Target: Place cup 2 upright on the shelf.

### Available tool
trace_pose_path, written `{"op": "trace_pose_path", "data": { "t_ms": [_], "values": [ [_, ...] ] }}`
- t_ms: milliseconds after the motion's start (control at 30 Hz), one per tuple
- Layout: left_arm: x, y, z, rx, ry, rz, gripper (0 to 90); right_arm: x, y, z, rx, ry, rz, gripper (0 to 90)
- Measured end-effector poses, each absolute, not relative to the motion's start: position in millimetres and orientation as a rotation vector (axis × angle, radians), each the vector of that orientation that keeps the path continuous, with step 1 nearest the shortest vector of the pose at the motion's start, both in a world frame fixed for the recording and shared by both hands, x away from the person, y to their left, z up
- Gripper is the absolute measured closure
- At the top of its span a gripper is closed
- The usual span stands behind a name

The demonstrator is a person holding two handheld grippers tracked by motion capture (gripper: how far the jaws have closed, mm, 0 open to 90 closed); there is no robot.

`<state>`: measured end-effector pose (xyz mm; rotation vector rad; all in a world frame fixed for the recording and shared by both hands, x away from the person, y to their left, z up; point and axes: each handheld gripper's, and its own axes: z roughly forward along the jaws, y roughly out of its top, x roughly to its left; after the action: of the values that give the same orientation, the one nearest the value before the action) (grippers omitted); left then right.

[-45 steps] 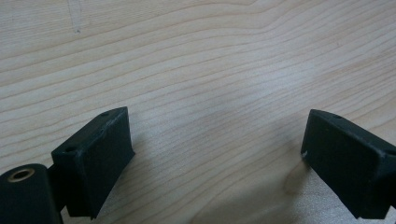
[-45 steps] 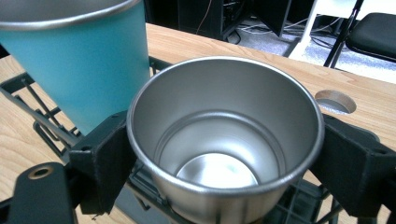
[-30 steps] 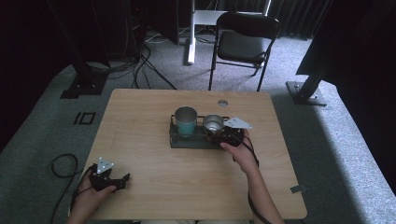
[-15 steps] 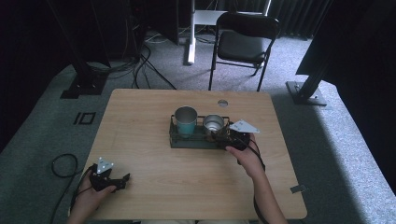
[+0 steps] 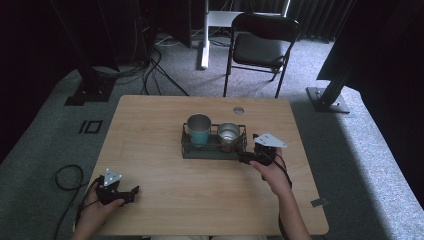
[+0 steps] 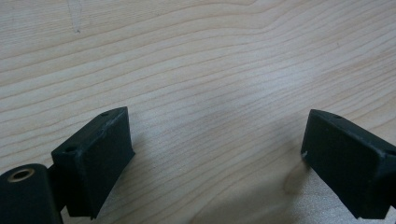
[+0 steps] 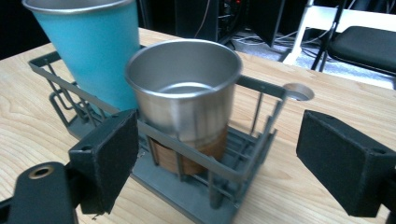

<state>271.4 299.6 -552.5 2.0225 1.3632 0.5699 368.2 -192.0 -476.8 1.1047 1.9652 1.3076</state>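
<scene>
From the high view, a wire rack (image 5: 214, 149) stands on the wooden bench (image 5: 165, 120), holding a teal cup (image 5: 199, 129) and a steel cup (image 5: 229, 135) side by side. The right gripper (image 5: 248, 158) sits just beside the rack's near right corner, its tip pointing toward the steel cup. The left gripper (image 5: 131, 191) rests low at the near left of the bench, well apart from the rack, with its tip pointing across bare wood. A black folding chair (image 5: 260, 45) stands on the carpet beyond the bench.

In the left gripper view, the two black fingers (image 6: 95, 158) are spread wide, with nothing but wood grain between them.

In the right gripper view, the fingers (image 7: 107, 156) are spread wide and grip nothing. The steel cup (image 7: 187, 93) stands upright in the rack's end compartment, just ahead of the gap between them and closer to the left finger. The rack's (image 7: 219, 170) corner lies between the fingers, not touching either as far as can be seen. The teal cup (image 7: 93, 51) stands beyond the left finger, touching the steel cup's side or nearly so.
</scene>
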Motion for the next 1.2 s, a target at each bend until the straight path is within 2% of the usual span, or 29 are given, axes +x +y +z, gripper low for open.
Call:
{"op": "trace_pose_path", "data": {
  "t_ms": [1200],
  "values": [
    [271.4,299.7,-552.6,2.024,1.362,0.571,9.4,336.3,-263.3,-513.9,1.261,1.943,1.206,12.9]
  ]
}}
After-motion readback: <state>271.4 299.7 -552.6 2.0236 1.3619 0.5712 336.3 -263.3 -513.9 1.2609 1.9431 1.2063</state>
